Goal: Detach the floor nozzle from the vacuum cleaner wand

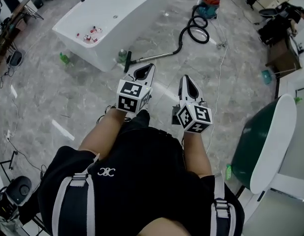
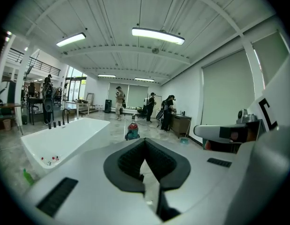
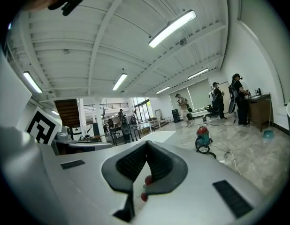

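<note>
The vacuum cleaner lies on the grey floor ahead of me. Its red and teal canister (image 1: pixel 209 5) (image 2: pixel 132 131) (image 3: pixel 202 137) stands far off, and a black hose (image 1: pixel 194 31) coils from it to the metal wand (image 1: pixel 156 57). The dark floor nozzle (image 1: pixel 127 63) sits at the wand's end, by the corner of the white bathtub (image 1: pixel 112 18). My left gripper (image 1: pixel 148 66) (image 2: pixel 145 142) and right gripper (image 1: pixel 186 77) (image 3: pixel 146 144) are held side by side in the air, short of the wand. Both are shut and hold nothing.
A bottle (image 1: pixel 122 56) stands right by the nozzle, and a green bottle (image 1: pixel 65 58) lies left of the tub. A green and white chair (image 1: pixel 262 141) stands at my right. Cables run over the floor (image 1: pixel 218 82). Several people stand at the room's far end (image 2: pixel 149 108).
</note>
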The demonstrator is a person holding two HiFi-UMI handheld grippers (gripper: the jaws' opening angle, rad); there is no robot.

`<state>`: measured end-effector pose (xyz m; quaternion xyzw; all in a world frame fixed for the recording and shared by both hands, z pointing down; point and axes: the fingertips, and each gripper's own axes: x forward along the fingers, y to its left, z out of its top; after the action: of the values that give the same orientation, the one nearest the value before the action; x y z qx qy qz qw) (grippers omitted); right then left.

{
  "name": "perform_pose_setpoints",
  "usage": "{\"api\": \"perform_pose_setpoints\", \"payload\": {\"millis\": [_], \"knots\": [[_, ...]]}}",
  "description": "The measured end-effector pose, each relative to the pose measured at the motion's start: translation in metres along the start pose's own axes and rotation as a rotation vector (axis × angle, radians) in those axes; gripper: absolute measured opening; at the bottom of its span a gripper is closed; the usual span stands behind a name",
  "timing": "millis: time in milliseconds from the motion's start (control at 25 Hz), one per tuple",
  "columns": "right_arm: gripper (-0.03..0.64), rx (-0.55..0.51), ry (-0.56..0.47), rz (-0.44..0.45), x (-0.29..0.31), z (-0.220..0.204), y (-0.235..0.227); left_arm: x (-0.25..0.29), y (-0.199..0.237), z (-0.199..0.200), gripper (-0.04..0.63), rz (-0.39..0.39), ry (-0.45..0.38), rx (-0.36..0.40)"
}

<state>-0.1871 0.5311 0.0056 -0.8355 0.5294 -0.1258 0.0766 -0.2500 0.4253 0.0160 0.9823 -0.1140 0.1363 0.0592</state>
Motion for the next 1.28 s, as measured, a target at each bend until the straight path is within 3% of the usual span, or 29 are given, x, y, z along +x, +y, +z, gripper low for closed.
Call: {"api": "perform_pose_setpoints", "payload": {"millis": [360,560,960,1120,1280], "knots": [[0.005,-0.022,-0.042,-0.004,0.143,0.069,-0.043,0.125,0.069,0.074,0.002,-0.032,-0.028,0.06],[0.005,0.009,-0.035,-0.002,0.214,0.081,-0.055,0.177,0.118,0.095,0.002,-0.032,-0.035,0.052],[0.005,0.048,0.035,-0.001,0.302,0.065,-0.089,0.253,0.177,0.084,0.002,-0.003,0.044,0.0],[0.005,0.061,0.063,0.022,0.349,0.05,-0.1,0.282,0.209,0.071,0.002,0.044,0.08,-0.008],[0.005,0.051,0.065,0.08,0.414,0.062,-0.119,0.325,0.245,0.076,0.002,0.114,0.085,-0.024]]}}
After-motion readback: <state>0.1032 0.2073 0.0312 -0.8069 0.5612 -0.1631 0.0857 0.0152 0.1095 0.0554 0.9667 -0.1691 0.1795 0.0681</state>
